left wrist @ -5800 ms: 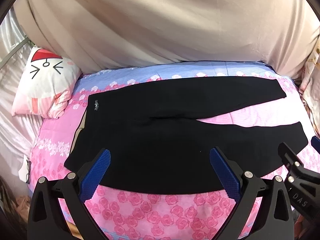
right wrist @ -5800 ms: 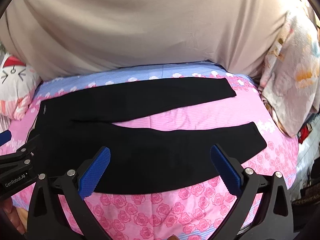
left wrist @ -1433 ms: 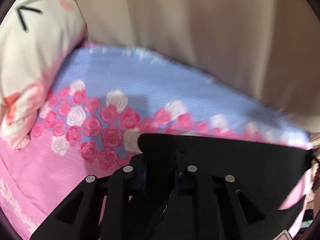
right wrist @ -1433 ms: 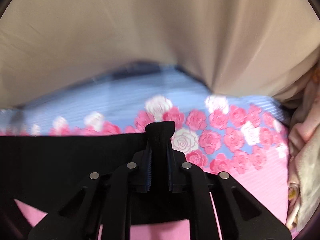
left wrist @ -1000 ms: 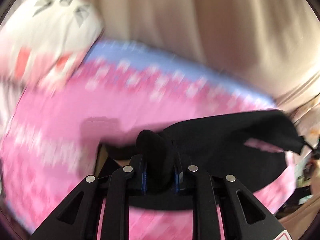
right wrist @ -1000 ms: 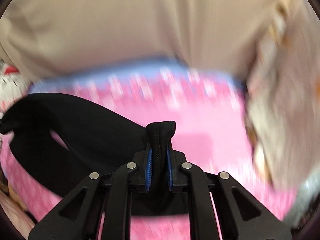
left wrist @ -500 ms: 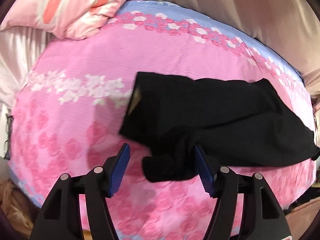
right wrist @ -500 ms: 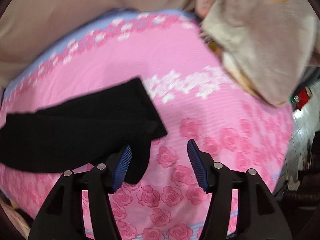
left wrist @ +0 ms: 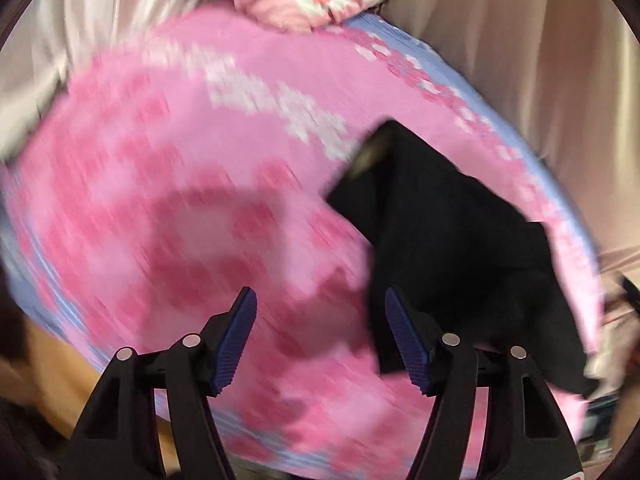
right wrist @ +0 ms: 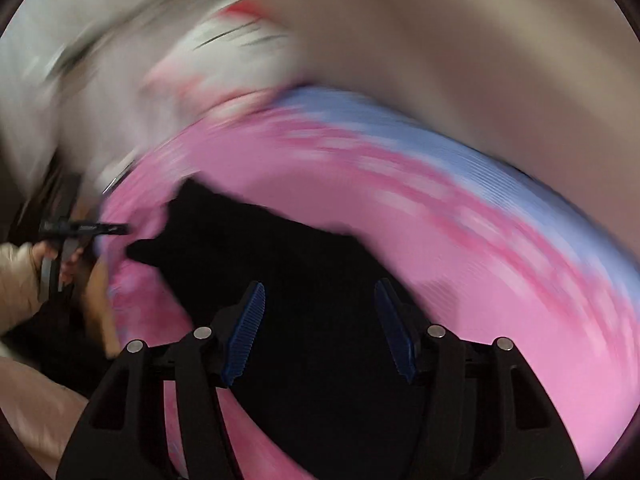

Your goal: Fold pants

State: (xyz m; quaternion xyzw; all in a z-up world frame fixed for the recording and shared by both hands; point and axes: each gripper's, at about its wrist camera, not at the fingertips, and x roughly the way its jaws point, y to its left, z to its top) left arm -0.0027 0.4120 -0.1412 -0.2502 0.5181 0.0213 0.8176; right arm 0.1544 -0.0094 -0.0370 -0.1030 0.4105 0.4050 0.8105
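Black pants (left wrist: 460, 240) lie in a loose, uneven heap on the pink flowered bedspread (left wrist: 180, 160), off to the right of the left gripper (left wrist: 320, 332), whose jaws are opening with only bedspread between them; the right gripper (right wrist: 320, 328) hangs over the dark cloth, fingers parted, nothing pinched. Both views are badly smeared, so edges and layers cannot be read. Risk, as judged: a grab aimed in this blur may catch one layer or a bunched corner, dragging the fold askew and leaving the legs misaligned.
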